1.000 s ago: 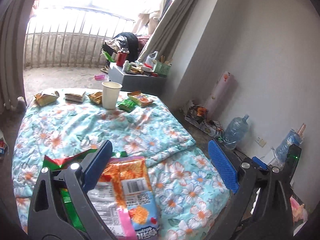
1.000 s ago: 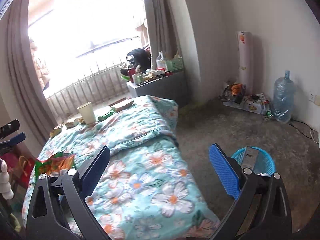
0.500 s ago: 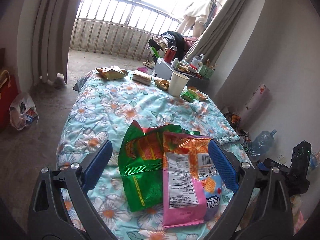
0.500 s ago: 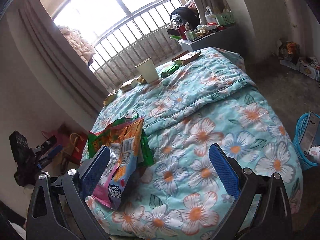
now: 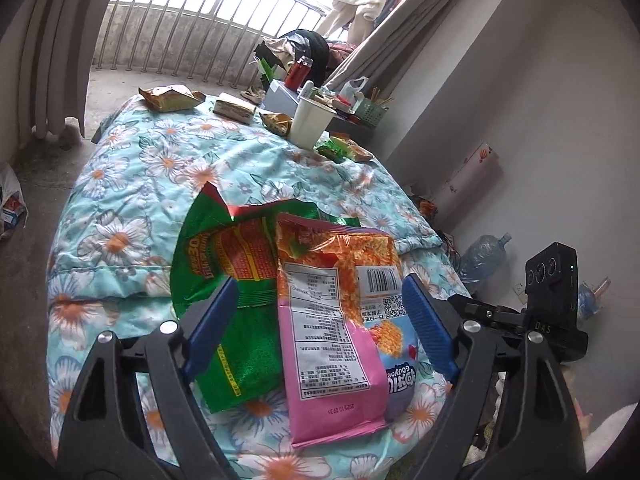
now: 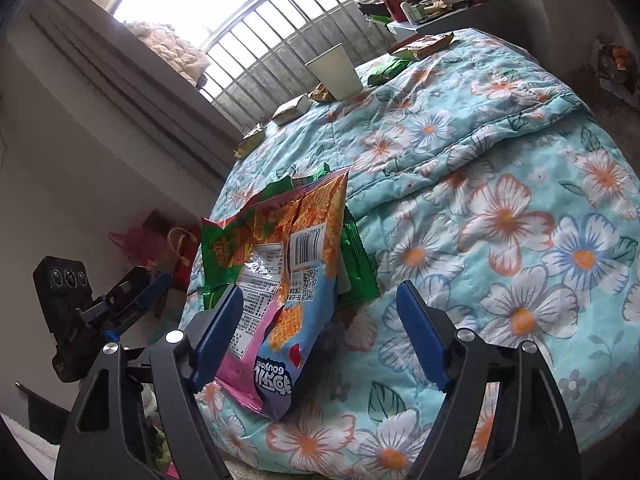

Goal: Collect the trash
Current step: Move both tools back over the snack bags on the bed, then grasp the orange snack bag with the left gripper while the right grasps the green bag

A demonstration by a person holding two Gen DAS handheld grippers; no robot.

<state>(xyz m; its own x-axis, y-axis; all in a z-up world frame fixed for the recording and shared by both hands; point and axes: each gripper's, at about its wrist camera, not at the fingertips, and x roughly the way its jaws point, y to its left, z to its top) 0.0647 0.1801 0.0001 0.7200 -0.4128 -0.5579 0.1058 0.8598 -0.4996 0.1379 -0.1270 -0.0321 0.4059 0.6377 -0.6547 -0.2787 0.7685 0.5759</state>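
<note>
Here both grippers were closing over snack wrappers.
The left gripper (image 5: 316, 328) and right gripper (image 6: 320, 332) gripped nothing yet; the pink bag (image 5: 336, 320) looked light and crinkly, best pinched at an edge.

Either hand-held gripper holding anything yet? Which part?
Nothing held. Both sets of jaws are closing: the left hand-held gripper straddles both snack bags, the right hand-held gripper the orange-pink one's lower end; pads not touching.

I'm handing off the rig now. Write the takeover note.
Left gripper: jaws closing, both wrappers between them, not yet pinched.
Right gripper: jaws closing, pink bag by its left pad, nothing held.
Pink bag overlaps green bag at the near end of the bed. Cup and small wrappers at the far end.
Done: nothing collected yet. Left: everything.
</note>
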